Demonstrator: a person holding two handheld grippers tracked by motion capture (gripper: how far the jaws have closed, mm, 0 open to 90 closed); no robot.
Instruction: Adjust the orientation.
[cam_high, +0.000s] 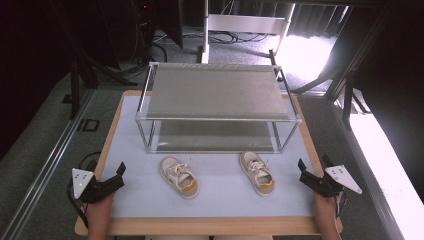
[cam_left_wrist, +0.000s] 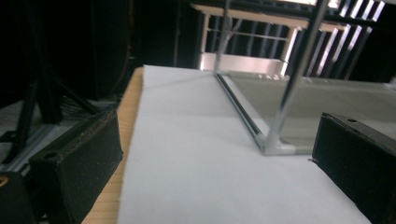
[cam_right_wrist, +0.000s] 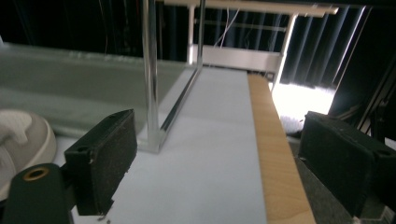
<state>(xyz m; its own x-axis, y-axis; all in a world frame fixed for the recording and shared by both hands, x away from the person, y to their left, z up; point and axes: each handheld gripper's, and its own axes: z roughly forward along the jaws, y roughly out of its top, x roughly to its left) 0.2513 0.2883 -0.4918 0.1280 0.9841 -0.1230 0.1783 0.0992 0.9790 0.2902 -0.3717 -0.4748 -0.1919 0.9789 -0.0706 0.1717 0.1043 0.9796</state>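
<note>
- Beige left shoe (cam_high: 179, 177) sits on the white mat (cam_high: 220, 200) in front of the metal rack (cam_high: 216, 95), so I'd swing my left gripper (cam_high: 121, 175), jaws spread and empty, in at its heel
- right shoe (cam_high: 257, 173) lies near my right gripper (cam_high: 301, 170), also spread wide with nothing in it
- I'd pinch the collar, not the laces

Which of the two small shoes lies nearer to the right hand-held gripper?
The shoe at the right in the high view, before the rack's right front leg, lies nearer to the right hand-held gripper; the other shoe lies toward the table's middle.
</note>
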